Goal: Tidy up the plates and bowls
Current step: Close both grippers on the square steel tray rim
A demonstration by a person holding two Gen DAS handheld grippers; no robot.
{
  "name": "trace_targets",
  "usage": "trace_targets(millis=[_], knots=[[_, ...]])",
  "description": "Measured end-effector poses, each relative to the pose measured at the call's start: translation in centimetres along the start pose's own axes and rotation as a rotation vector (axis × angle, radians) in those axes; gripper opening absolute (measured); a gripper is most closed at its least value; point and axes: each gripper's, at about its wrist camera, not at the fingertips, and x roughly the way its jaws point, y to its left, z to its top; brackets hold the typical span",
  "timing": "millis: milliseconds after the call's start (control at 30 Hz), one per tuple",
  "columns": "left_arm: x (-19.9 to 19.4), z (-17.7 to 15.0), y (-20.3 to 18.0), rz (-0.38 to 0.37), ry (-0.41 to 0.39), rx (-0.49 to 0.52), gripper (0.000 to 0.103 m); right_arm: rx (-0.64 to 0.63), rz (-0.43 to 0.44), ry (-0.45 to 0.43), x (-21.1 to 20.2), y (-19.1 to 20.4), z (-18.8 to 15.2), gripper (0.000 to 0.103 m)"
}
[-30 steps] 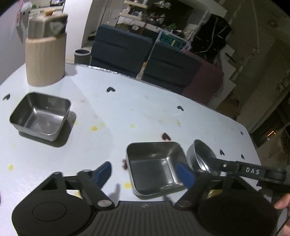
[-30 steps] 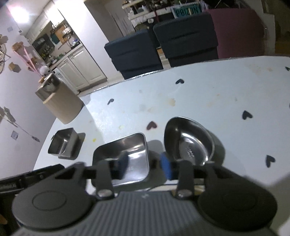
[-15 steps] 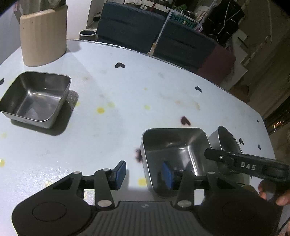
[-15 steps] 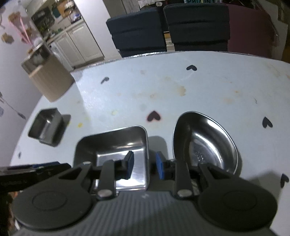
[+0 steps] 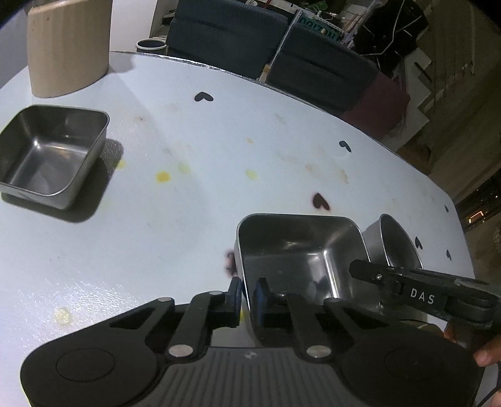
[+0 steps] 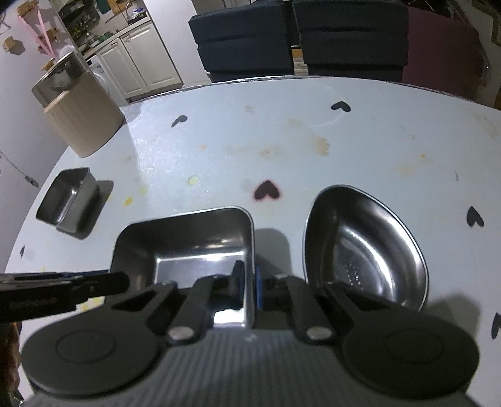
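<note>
Both hand-held grippers, left hand-held gripper (image 5: 245, 296) and right hand-held gripper (image 6: 247, 286), just closed, clamped on square bowl (image 5: 297, 250) walls. Step: grab. Next probably level lift toward far bowl (image 5: 47, 153), clearing round bowl (image 6: 366, 247).

This is a home, an open dining and kitchen area. A white table (image 6: 360, 141) with heart stickers (image 6: 266, 190) stands by dark upholstered chairs (image 6: 244, 37); behind, white kitchen cabinets (image 6: 147, 62) and cluttered shelves (image 5: 328, 22).
</note>
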Motion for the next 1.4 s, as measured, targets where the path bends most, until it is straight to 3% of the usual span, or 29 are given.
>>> trace_targets(millis=[267, 633, 967, 1400], knots=[[-1.8, 0.4, 0.6, 0.017, -0.064, 0.022, 0.01, -0.036, 0.011, -0.019, -0.4, 1.3, 0.0, 0.006], [-6.4, -1.4, 3.4, 0.018, -0.134, 0.046, 0.01, -0.041, 0.114, -0.072, -3.7, 4.3, -1.2, 0.01], [-8.2, -4.4, 6.2, 0.021, -0.108, 0.073, 0.01, -0.063, 0.159, 0.028, -3.5, 7.7, -3.5, 0.012], [-8.4, -6.3, 8.0, 0.042, -0.06, 0.098, 0.011, -0.113, 0.156, 0.128, -1.7, 10.5, -5.2, 0.013]])
